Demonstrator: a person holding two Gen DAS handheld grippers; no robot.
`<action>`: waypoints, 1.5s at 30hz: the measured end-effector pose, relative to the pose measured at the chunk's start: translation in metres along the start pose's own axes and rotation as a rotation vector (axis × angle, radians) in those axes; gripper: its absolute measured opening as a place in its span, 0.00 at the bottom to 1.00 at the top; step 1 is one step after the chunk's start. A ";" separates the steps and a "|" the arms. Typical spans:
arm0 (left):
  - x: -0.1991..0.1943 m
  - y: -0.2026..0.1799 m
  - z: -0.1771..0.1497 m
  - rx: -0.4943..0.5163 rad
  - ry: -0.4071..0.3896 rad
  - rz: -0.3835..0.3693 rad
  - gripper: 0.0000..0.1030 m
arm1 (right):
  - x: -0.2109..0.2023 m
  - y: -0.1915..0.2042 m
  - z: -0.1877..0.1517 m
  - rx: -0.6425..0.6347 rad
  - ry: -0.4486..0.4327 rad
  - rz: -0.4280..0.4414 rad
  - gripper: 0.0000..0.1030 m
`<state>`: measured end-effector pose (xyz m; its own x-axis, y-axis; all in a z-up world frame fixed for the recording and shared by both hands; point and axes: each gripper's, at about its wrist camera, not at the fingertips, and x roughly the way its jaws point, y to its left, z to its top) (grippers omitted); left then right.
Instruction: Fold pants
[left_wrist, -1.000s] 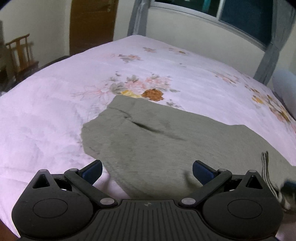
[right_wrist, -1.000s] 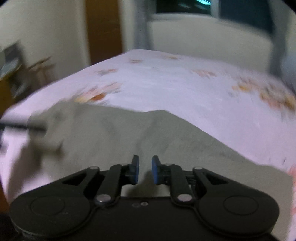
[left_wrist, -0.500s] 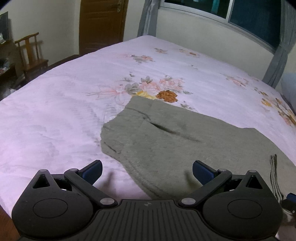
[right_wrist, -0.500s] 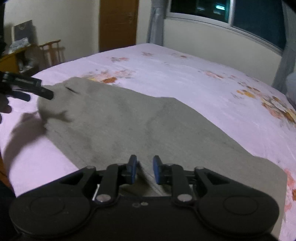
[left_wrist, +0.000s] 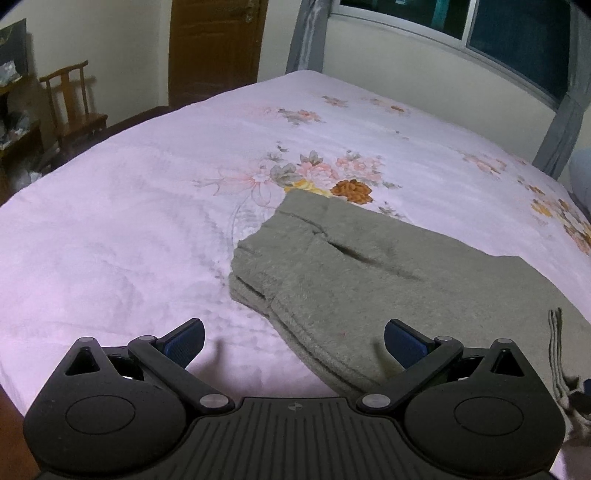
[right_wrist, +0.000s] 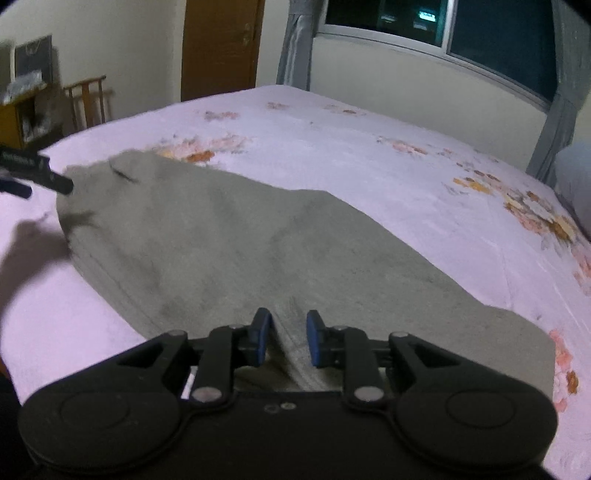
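Note:
Grey fleece pants lie folded flat on the pink floral bedspread; they also fill the middle of the right wrist view. My left gripper is wide open and empty, raised above the near left edge of the pants. My right gripper hovers over the near part of the pants, its jaws a small gap apart, with a fold of grey cloth running between them. The left gripper's finger shows at the far left of the right wrist view, by the pants' end.
A wooden chair and a brown door stand beyond the bed's left side. A window with grey curtains lines the far wall. A pillow lies at the right. The bed's near edge is just below the grippers.
The left gripper has pulled back and up, away from the pants. The right gripper's jaws have opened slightly and its view has drawn back.

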<state>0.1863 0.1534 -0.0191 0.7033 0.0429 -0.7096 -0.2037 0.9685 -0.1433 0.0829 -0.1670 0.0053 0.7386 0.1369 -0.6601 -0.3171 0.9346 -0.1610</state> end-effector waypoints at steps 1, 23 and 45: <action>0.000 0.000 -0.001 -0.002 0.000 0.002 1.00 | 0.002 0.007 -0.001 -0.049 -0.009 -0.008 0.18; 0.000 0.018 0.000 -0.037 -0.003 0.025 1.00 | -0.009 -0.004 0.003 0.146 -0.107 0.083 0.22; 0.099 0.050 0.014 -0.390 0.124 -0.203 1.00 | -0.016 -0.071 -0.007 0.374 -0.099 0.032 0.55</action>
<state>0.2557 0.2098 -0.0869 0.6736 -0.1907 -0.7140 -0.3283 0.7884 -0.5203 0.0891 -0.2378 0.0218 0.7916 0.1820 -0.5833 -0.1154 0.9820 0.1497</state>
